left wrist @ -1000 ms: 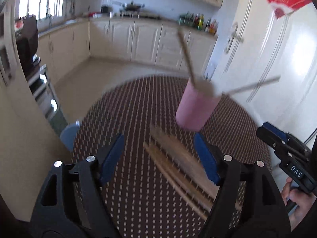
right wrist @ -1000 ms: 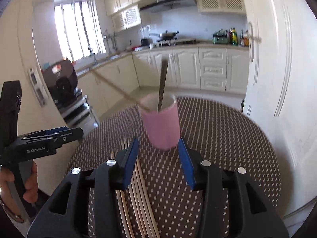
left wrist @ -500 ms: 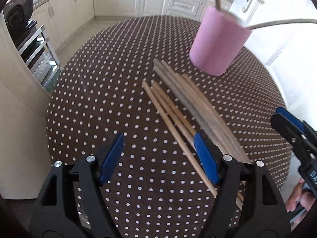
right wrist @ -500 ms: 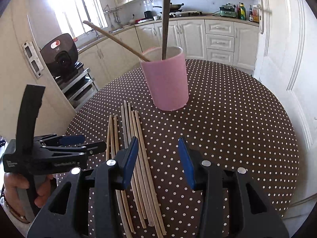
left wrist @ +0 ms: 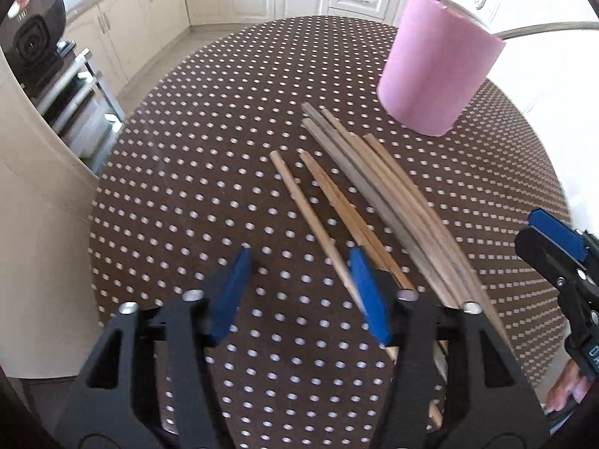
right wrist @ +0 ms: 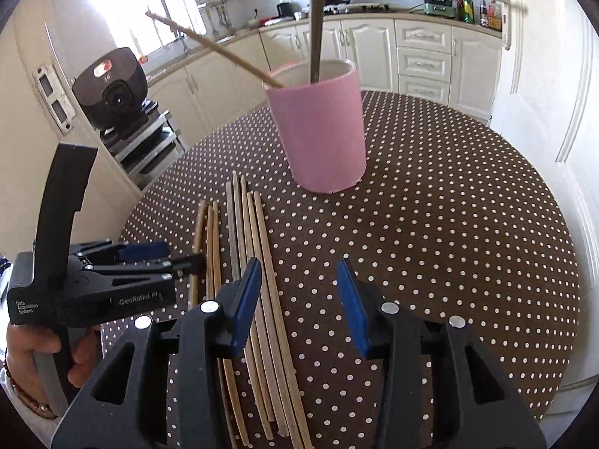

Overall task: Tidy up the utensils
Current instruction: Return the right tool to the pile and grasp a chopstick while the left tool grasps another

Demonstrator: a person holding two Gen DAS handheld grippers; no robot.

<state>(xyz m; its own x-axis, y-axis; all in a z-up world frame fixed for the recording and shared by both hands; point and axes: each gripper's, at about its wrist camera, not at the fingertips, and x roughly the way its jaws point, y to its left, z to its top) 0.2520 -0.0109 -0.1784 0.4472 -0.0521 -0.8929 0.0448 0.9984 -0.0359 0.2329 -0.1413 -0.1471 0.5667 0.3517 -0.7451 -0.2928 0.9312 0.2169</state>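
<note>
Both jaws of the left hand-held gripper (left wrist: 299, 292) are spread wide over loose wooden chopsticks (left wrist: 359, 194); nothing is gripped. The right hand-held gripper (right wrist: 299, 299) is likewise spread, empty, near the pink cylindrical cup (right wrist: 318, 131).

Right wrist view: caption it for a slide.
Open right gripper over chopsticks lying before a pink cup holding two more.

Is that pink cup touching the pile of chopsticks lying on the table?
Apart. In the right wrist view a strip of dotted tablecloth shows between the pink cup and the nearest chopsticks' tips.
</note>
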